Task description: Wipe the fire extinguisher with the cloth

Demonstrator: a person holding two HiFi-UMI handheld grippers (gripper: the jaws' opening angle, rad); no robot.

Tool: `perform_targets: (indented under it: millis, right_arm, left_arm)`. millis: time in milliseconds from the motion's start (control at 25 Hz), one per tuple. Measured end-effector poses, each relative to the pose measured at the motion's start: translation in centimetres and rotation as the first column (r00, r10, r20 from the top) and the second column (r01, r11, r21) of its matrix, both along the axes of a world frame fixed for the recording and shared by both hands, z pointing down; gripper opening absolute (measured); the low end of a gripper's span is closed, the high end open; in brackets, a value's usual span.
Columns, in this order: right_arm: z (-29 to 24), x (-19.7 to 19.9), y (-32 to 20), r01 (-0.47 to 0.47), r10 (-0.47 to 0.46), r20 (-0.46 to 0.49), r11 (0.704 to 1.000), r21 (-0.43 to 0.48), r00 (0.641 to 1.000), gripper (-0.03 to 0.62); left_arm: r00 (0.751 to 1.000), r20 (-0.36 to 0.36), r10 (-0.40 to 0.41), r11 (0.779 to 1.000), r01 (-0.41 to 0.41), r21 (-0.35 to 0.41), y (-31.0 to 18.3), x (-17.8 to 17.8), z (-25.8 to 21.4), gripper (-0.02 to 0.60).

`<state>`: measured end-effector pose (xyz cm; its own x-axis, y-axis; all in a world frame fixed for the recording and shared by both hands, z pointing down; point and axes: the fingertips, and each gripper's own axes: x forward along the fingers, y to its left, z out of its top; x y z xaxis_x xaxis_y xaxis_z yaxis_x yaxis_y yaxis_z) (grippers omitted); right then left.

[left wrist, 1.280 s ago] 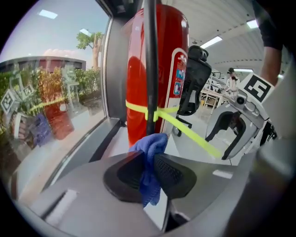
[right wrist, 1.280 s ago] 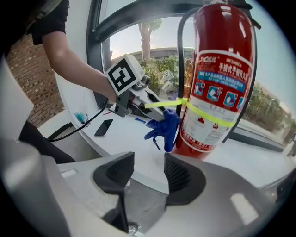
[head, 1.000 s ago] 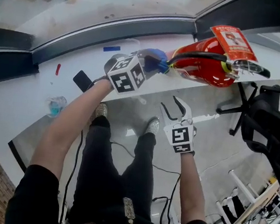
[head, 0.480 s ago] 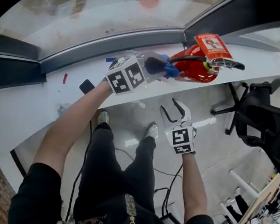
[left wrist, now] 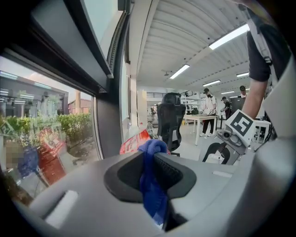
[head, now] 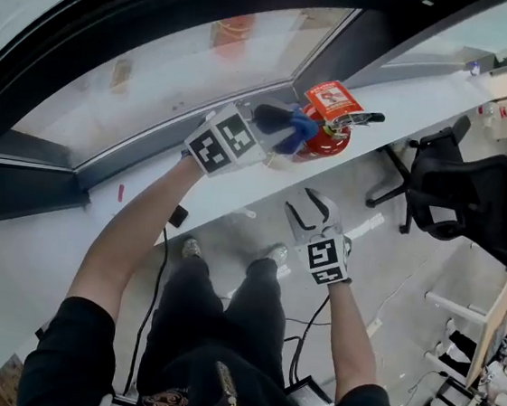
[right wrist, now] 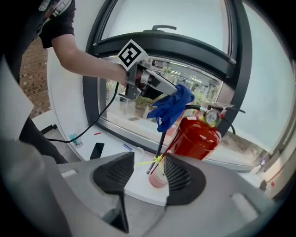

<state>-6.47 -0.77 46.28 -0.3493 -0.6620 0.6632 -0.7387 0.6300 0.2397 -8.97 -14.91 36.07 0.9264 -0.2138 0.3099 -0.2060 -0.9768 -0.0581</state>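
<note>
Both rose: left gripper (left wrist: 151, 156) pinches cloth (left wrist: 151, 190); wide-jawed right gripper (right wrist: 149, 172) sees it seemingly touching extinguisher (right wrist: 196, 138), gauge (right wrist: 212, 116) showing.

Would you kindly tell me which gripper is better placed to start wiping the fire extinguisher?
Left. The left gripper is shut on the blue cloth, right beside the red fire extinguisher. The right gripper hangs lower, jaws apart and empty, away from it.

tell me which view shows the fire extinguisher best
Right gripper view: the fire extinguisher is large, gauge clear. Head view shows it small, from above; left gripper view, only a red edge behind the cloth.
</note>
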Motion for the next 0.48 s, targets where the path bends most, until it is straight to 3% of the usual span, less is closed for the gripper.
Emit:
perform_targets:
  millis: [160, 480]
  right_arm:
    - [-3.1, 0.8, -0.7, -0.028, 0.028, 0.023, 0.999, 0.042, 0.999, 0.193]
    - [-4.5, 7.3, -1.6, -0.050, 0.045, 0.079, 0.997, 0.052, 0.996, 0.193]
  left_arm:
    - [0.999, 0.048, 0.016, 1.000, -0.016, 0.001, -1.1, 2.2, -1.3, 0.060]
    - [0.993, 0.115, -0.038, 0.999, 0.038, 0.002, -2.2, 8.1, -3.6, 0.060]
